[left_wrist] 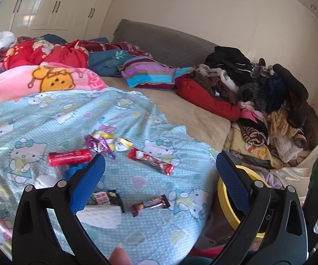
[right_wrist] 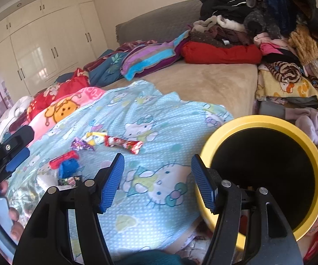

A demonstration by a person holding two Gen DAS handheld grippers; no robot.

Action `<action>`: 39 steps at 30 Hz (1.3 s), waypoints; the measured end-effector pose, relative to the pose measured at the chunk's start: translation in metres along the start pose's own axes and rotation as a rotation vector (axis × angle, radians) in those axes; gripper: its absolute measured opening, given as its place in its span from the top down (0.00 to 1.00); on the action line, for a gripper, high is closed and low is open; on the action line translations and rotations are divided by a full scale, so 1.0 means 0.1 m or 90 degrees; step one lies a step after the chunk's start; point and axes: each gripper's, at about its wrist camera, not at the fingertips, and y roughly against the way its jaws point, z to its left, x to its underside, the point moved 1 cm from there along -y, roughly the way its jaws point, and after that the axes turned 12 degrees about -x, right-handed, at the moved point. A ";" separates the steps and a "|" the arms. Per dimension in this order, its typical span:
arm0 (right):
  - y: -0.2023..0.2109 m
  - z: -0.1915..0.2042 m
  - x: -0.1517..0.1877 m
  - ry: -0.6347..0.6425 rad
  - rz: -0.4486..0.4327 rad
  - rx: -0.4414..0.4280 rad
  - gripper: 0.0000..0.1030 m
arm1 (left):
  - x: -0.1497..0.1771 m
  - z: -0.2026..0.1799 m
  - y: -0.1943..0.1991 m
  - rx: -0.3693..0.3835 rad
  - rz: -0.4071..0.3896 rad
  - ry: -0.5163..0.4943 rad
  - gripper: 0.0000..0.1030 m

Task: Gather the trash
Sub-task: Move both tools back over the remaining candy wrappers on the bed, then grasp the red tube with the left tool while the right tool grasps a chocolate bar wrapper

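Wrappers (left_wrist: 136,152) beyond spread left gripper (left_wrist: 160,170) fingers, untouched.

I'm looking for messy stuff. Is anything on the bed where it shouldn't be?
Yes. Snack wrappers, a red tube and a white tissue lie scattered on the Hello Kitty blanket, not in the yellow-rimmed bin beside it.
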 end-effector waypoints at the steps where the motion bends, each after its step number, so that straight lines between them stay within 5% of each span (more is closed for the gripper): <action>1: -0.01 0.03 0.01 0.001 0.002 -0.003 0.41 | 0.00 0.04 0.00 -0.004 0.000 0.004 0.10; 15: -0.36 0.56 0.26 0.018 0.063 -0.027 0.40 | -0.02 0.60 -0.04 -0.046 0.002 0.047 0.10; 27: -0.61 0.61 0.33 -0.010 0.090 -0.015 0.39 | -0.08 1.05 -0.22 -0.063 0.029 0.040 0.11; 39: -1.03 0.61 0.39 -0.076 0.133 -0.011 0.39 | -0.25 1.39 -0.74 -0.084 0.106 -0.021 0.32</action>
